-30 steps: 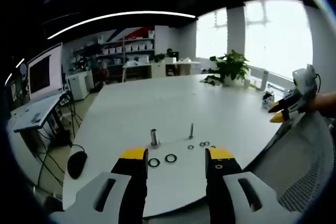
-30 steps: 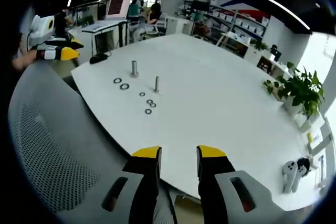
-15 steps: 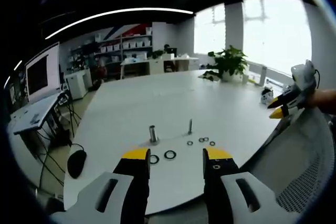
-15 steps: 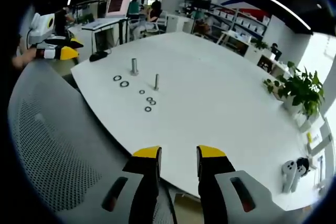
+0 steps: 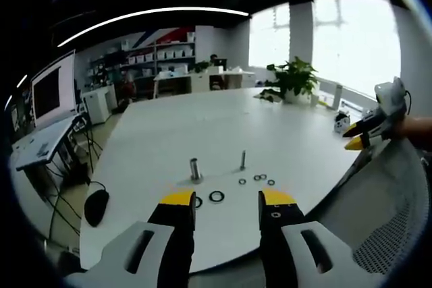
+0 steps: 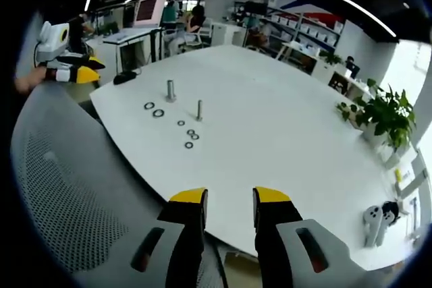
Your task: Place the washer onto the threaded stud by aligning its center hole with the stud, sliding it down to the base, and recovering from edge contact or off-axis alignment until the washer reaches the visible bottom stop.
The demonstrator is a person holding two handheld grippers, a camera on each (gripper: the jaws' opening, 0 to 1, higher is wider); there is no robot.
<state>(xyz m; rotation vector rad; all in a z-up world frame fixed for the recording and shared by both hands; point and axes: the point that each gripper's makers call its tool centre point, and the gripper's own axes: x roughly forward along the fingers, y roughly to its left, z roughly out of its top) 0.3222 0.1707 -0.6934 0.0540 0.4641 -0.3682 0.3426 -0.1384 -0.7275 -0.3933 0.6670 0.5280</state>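
Washers lie loose on the white table (image 5: 202,133), none of them in my grip. In the left gripper view my left gripper (image 5: 221,202) hangs near the table's edge with its yellow-tipped jaws spread and nothing between them. Just past those tips sit two larger black washers (image 5: 217,196) side by side, one partly hidden behind my left jaw. Behind them stands a thick metal post (image 5: 195,168), upright, and to its right the thin threaded stud (image 5: 243,160), also upright and bare as far as I can tell. Four small washers (image 5: 262,177) are scattered near the stud's foot, apart from it. A black computer mouse (image 5: 96,206) rests at the table's left end, and a potted plant (image 5: 294,80) stands at the far side by the windows.

In the right gripper view my right gripper (image 6: 229,200) is held well back from the parts, over the table's near edge, jaws parted and empty. The grey mesh chair back (image 6: 74,193) lies between it and the left side of that view. From here the threaded stud (image 6: 199,109) and the thick post (image 6: 171,90) stand out on the table with the small washers (image 6: 190,135) beside them, well apart from my jaws. My left gripper (image 6: 67,65) shows at the far left, beyond the chair.
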